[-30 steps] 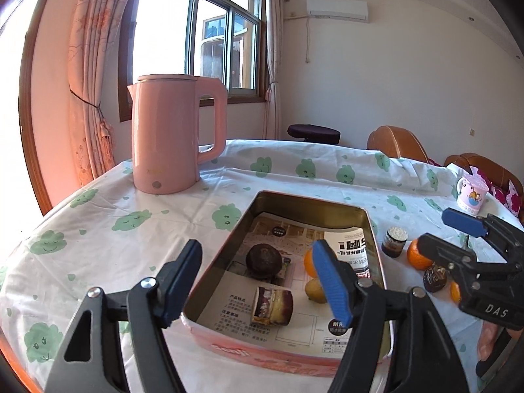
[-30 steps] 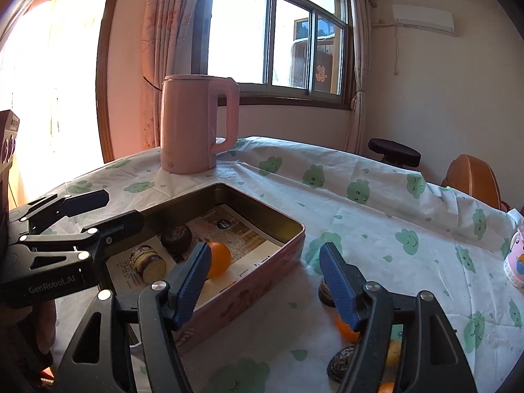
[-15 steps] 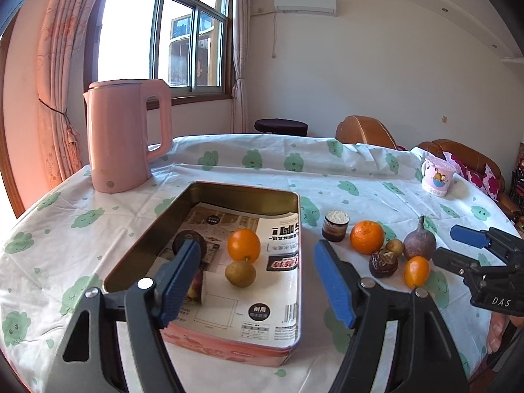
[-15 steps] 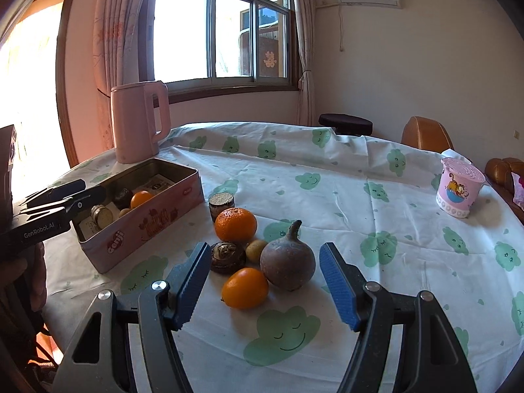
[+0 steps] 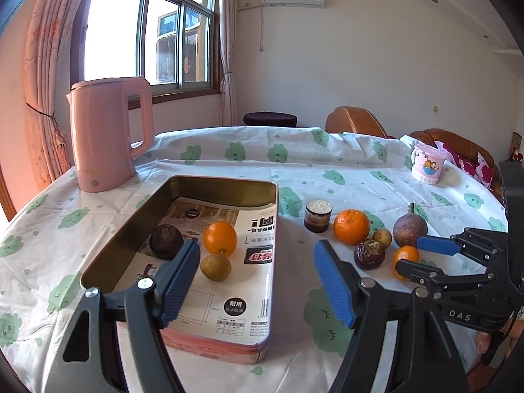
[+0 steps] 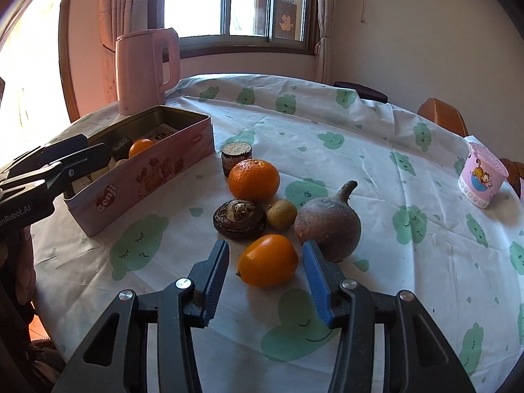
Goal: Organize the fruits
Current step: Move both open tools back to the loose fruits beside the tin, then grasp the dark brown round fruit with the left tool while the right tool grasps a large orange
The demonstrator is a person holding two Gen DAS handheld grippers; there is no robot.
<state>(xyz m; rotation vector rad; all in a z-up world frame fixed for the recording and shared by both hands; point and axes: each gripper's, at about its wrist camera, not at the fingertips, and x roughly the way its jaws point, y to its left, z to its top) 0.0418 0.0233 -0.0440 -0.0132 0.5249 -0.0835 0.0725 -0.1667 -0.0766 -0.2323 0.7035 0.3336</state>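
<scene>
A small orange fruit [image 6: 268, 260] lies on the tablecloth between the fingers of my right gripper [image 6: 266, 276]. Its jaws are closing, with thin gaps still showing on both sides of the fruit. Just behind it lie a purple-brown stemmed fruit [image 6: 327, 226], a dark wrinkled fruit [image 6: 239, 218], a small tan fruit [image 6: 281, 214] and a big orange [image 6: 253, 179]. The pink tin [image 5: 274, 196] holds an orange [image 5: 220, 239], a tan fruit [image 5: 215, 267] and a dark round fruit [image 5: 166, 241]. My left gripper [image 5: 258, 271] hangs open and empty above the tin's near end.
A small brown jar [image 6: 236, 154] stands between the tin and the big orange. A pink kettle [image 5: 104, 137] is behind the tin, a pink cup [image 5: 427, 167] at the far right. Brown chairs [image 5: 355, 122] stand past the table edge.
My right gripper swung from the tin to the loose fruit, dropped closer, and its jaws narrowed around the small orange fruit. My left gripper turned right over the tin, then held still.
</scene>
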